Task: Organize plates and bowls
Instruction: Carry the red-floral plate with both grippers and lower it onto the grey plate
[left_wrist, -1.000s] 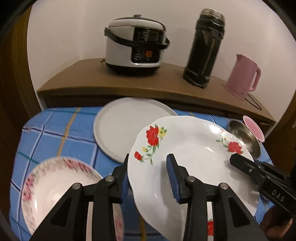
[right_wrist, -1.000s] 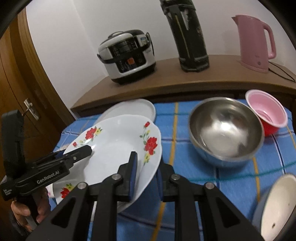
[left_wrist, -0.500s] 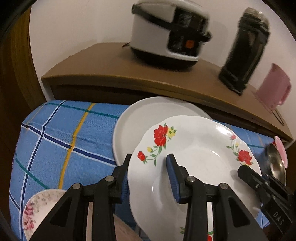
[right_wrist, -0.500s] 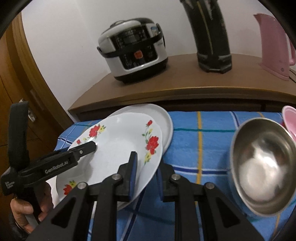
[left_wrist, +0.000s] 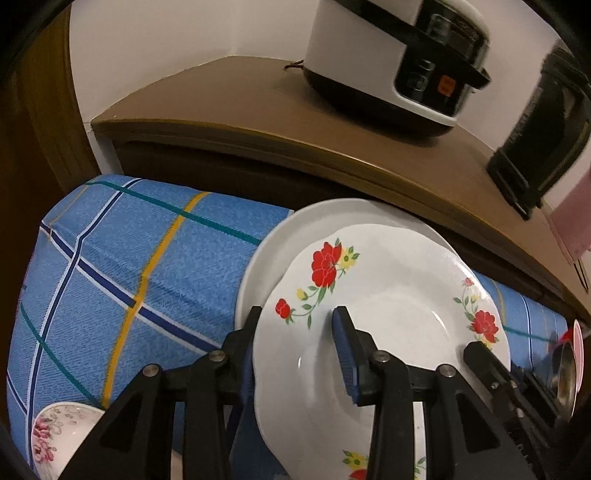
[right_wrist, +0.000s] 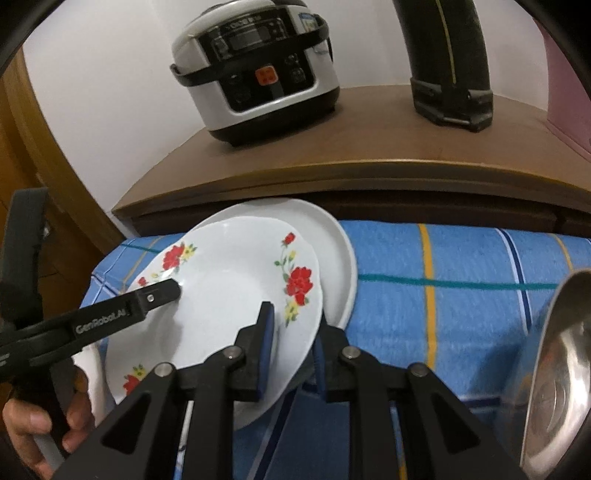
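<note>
A white plate with red flowers (left_wrist: 399, 306) (right_wrist: 229, 291) is held over a plain white plate (left_wrist: 280, 243) (right_wrist: 332, 240) that lies on the blue checked cloth. My left gripper (left_wrist: 295, 332) is shut on the flowered plate's left rim; it also shows in the right wrist view (right_wrist: 162, 295). My right gripper (right_wrist: 295, 332) is shut on the plate's right rim; it also shows in the left wrist view (left_wrist: 480, 354). Whether the flowered plate touches the plain one I cannot tell.
A pink-flowered bowl (left_wrist: 55, 435) sits at the near left. A steel bowl (right_wrist: 554, 369) stands to the right with a pink bowl (left_wrist: 578, 343) behind it. A rice cooker (right_wrist: 258, 66) and a black flask (right_wrist: 450, 62) stand on the wooden shelf (right_wrist: 332, 162) behind.
Both grippers have carried the flowered plate forward and left, so that it now hangs over the plain white plate. The steel bowl and the pink-flowered bowl have slid toward the frame edges.
</note>
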